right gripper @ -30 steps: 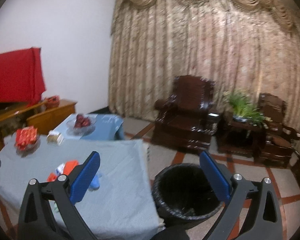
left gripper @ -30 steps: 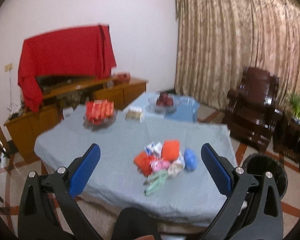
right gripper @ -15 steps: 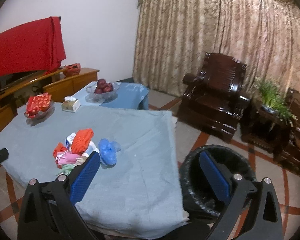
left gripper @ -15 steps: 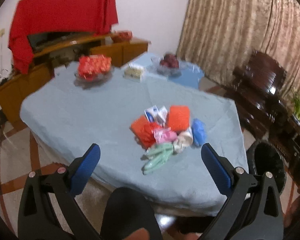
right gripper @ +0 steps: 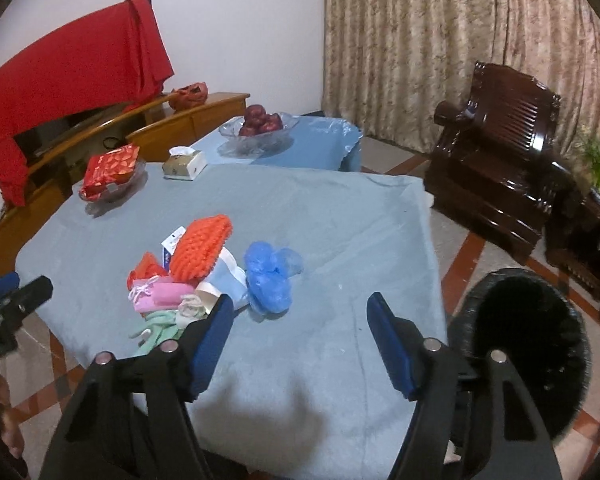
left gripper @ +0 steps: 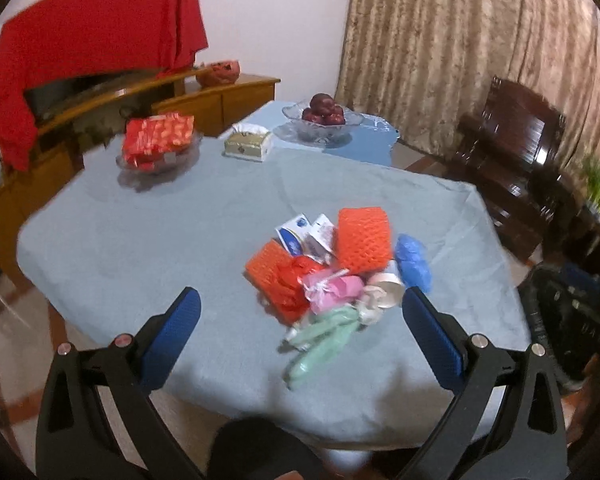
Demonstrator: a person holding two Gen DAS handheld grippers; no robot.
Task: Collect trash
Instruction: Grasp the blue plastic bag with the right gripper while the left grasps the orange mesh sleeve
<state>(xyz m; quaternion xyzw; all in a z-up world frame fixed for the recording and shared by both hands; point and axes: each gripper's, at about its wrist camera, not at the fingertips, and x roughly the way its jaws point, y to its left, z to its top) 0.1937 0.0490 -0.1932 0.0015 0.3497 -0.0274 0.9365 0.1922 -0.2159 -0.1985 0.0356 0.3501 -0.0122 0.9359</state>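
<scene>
A heap of trash [left gripper: 332,268] lies on the blue-clothed table [left gripper: 180,240]: orange foam nets, a crumpled blue plastic piece [right gripper: 270,276], pink and green wrappers, small white packets. My left gripper [left gripper: 300,312] hangs open above the table's near edge, just short of the heap, nothing between its fingers. My right gripper [right gripper: 300,316] is over the near right part of the table, its jaws closing on nothing; the blue plastic lies just beyond them. A black-lined bin [right gripper: 524,344] stands on the floor right of the table. The left gripper's tip [right gripper: 4,300] shows at the right wrist view's left edge.
At the table's far side stand a glass bowl of red packets [left gripper: 156,144], a tissue box [left gripper: 248,144] and a fruit bowl [left gripper: 324,116] on a lower blue table. A dark wooden armchair [right gripper: 500,152] is at right. A sideboard with a red cloth [left gripper: 92,48] lines the wall.
Both grippers have come down and forward toward the table, so the trash heap looks larger and nearer. The right gripper swung left from the bin toward the table and its jaws have narrowed.
</scene>
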